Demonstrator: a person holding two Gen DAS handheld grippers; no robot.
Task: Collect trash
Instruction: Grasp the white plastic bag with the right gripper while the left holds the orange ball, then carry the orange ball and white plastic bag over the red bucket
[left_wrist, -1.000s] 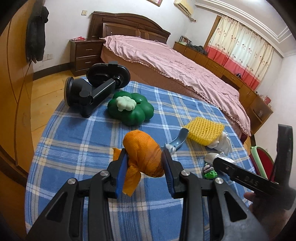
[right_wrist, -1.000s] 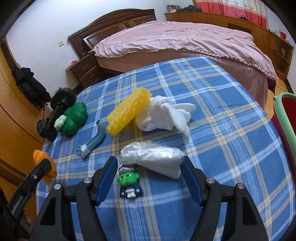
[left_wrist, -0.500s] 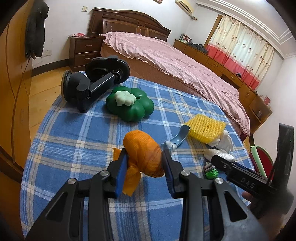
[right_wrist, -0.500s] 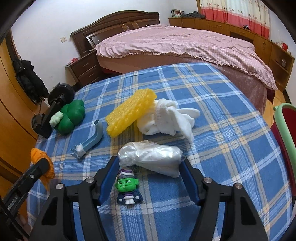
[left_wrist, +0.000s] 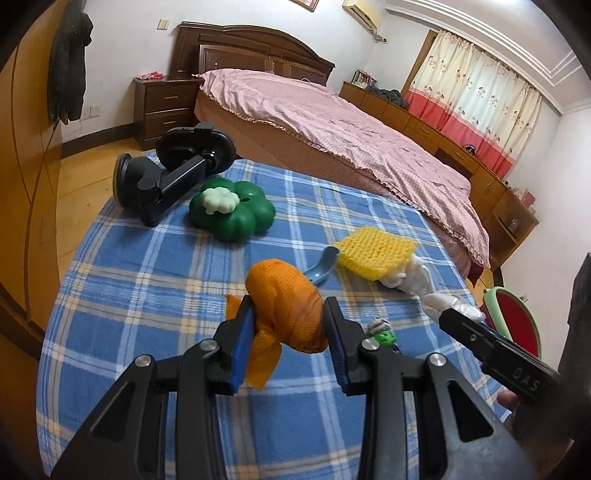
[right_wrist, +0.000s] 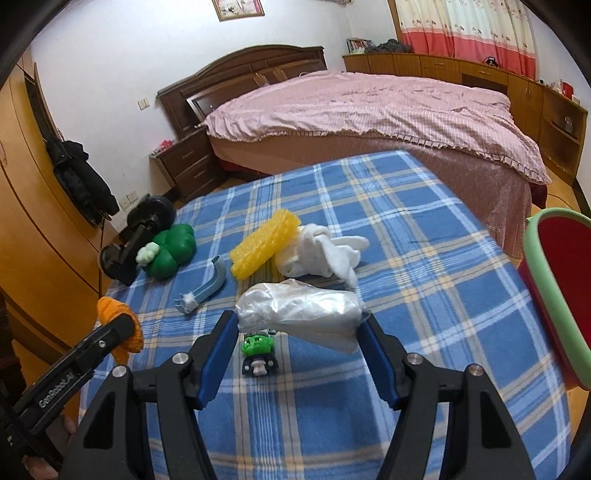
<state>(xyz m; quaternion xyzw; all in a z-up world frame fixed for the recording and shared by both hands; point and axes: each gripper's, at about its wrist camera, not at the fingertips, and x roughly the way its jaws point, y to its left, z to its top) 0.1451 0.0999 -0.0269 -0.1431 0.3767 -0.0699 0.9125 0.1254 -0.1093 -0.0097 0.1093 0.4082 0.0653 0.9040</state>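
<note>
A round table under a blue plaid cloth (right_wrist: 424, 280) stands in a bedroom, near a bed with a pink cover (right_wrist: 369, 107), a dark wooden nightstand (left_wrist: 166, 107) and red-and-cream curtains (left_wrist: 480, 99). At the table's right edge is a red bin with a green rim (right_wrist: 554, 295); nothing of its contents shows.

On the cloth lie a black phone mount (left_wrist: 166, 181), a green clover-shaped toy (left_wrist: 232, 214), a curved blue-grey piece (right_wrist: 207, 288), a yellow foam net (right_wrist: 264, 243) touching a crumpled white cloth (right_wrist: 325, 254), and a small green-headed figure (right_wrist: 258, 350).

The left gripper (left_wrist: 290, 332) is clamped on an orange mesh bundle (left_wrist: 288, 306), held above the cloth. The right gripper (right_wrist: 299, 336) has just been narrowing its jaws; a crumpled clear plastic bag (right_wrist: 299, 310) sits between them, both pads pressed on its ends
</note>
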